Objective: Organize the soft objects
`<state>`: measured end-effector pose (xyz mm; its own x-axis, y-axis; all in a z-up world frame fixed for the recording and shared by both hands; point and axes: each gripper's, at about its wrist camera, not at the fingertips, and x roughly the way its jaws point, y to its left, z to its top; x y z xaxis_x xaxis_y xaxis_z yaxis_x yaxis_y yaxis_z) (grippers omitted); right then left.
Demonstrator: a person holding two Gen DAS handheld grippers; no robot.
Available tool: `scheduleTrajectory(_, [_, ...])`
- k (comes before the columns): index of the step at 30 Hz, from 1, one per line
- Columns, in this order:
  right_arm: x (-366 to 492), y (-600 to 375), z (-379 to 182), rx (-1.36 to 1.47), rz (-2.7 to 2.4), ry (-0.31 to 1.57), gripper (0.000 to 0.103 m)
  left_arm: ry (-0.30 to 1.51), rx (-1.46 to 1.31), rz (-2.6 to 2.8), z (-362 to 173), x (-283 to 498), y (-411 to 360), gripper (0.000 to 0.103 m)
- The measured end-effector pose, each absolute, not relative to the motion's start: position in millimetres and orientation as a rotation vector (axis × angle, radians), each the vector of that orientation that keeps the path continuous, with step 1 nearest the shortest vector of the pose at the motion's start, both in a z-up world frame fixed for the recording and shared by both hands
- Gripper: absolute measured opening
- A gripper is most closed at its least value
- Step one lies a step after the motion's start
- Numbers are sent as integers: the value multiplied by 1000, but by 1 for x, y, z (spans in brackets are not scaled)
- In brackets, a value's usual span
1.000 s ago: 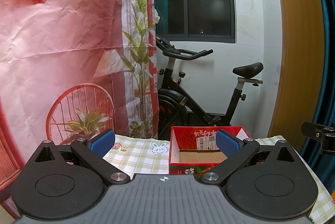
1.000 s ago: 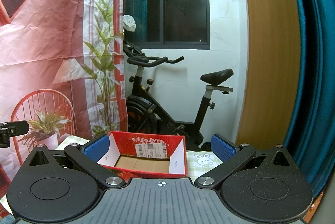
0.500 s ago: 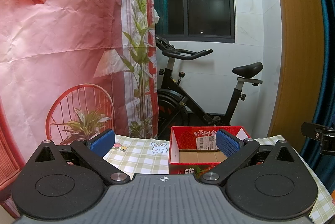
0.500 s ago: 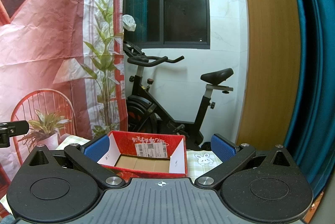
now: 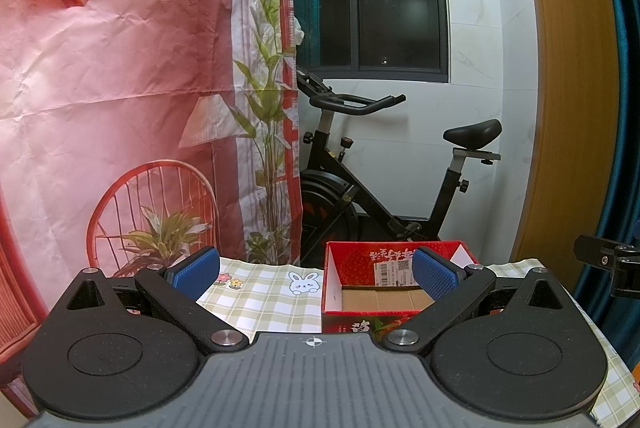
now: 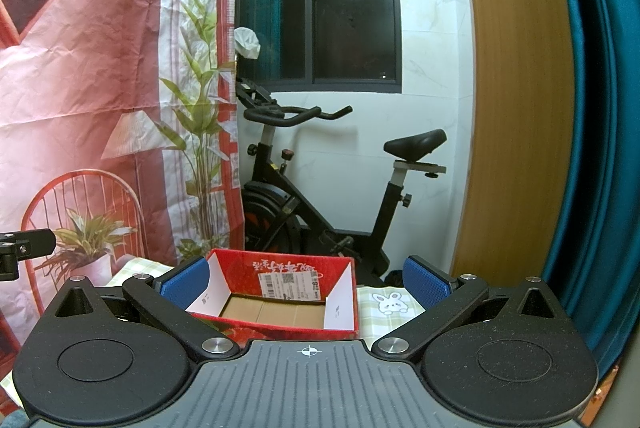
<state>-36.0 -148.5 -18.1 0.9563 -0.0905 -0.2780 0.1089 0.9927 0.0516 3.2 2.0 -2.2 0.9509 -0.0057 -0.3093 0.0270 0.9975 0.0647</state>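
A red cardboard box (image 5: 360,260) (image 6: 280,268) with a bare brown floor stands open on the checked tablecloth (image 5: 264,292) (image 6: 380,312). No soft object shows in either view. My left gripper (image 5: 316,274) is open above the cloth, its blue right pad in front of the box's right part. My right gripper (image 6: 306,282) is open too, and the box lies between its blue pads, farther away. Nothing is held between either pair of fingers. Each view catches a black piece of the other gripper at its edge.
An exercise bike (image 5: 360,179) (image 6: 304,187) stands beyond the table by a white wall and dark window. A pink printed backdrop (image 5: 120,87) hangs on the left. A wooden panel (image 6: 516,87) and teal curtain (image 6: 600,107) are at the right.
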Motion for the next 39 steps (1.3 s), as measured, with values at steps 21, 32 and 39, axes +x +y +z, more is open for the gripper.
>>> scheduleTrajectory(21, [-34, -150, -17, 79, -100, 262, 103, 323, 64, -18, -5, 4, 3, 103])
scheduleTrajectory(32, [-22, -168, -60, 169, -20, 205, 103, 372, -57, -51, -43, 22, 17, 103])
scheduleTrajectory(39, [-5, -166, -102, 192, 3, 199, 103, 356, -26, -47, -81, 38, 12, 103])
